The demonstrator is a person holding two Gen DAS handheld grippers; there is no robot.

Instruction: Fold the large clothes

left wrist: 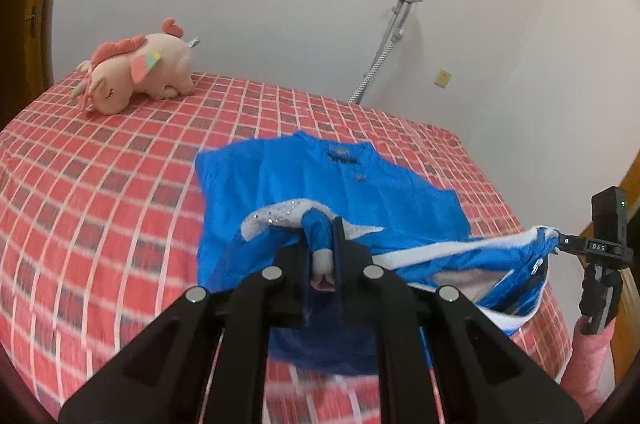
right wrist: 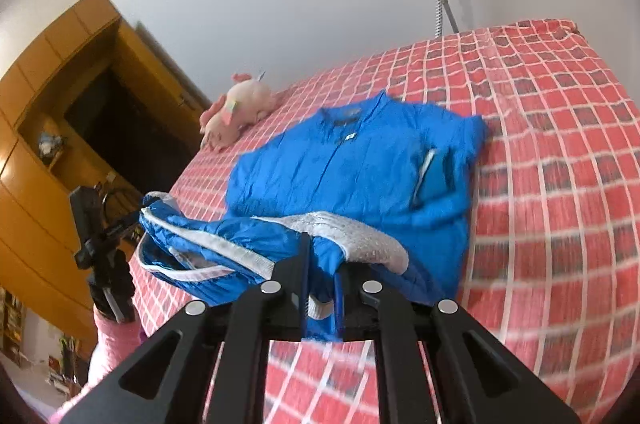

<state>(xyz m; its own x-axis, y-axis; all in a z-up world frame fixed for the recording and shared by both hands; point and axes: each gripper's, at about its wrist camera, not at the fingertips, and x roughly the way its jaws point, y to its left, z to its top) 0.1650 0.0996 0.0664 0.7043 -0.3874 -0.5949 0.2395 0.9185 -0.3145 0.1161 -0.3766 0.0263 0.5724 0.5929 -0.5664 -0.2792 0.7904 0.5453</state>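
Note:
A blue jacket [left wrist: 320, 179] with white-grey trim lies on the red checked bed, collar toward the far wall; it also shows in the right wrist view [right wrist: 352, 167]. My left gripper [left wrist: 322, 244] is shut on the jacket's lower hem and holds it lifted above the bed. My right gripper [right wrist: 322, 264] is shut on the other end of the same hem, also lifted. The hem [left wrist: 460, 252] hangs stretched between the two grippers. The right gripper shows in the left wrist view [left wrist: 560, 238], and the left gripper in the right wrist view [right wrist: 136, 218].
A pink plush unicorn [left wrist: 140, 71] lies at the far left of the bed [left wrist: 100, 183]. A grey garment steamer pole [left wrist: 384, 39] stands by the white wall. A wooden wardrobe [right wrist: 52, 111] stands beside the bed.

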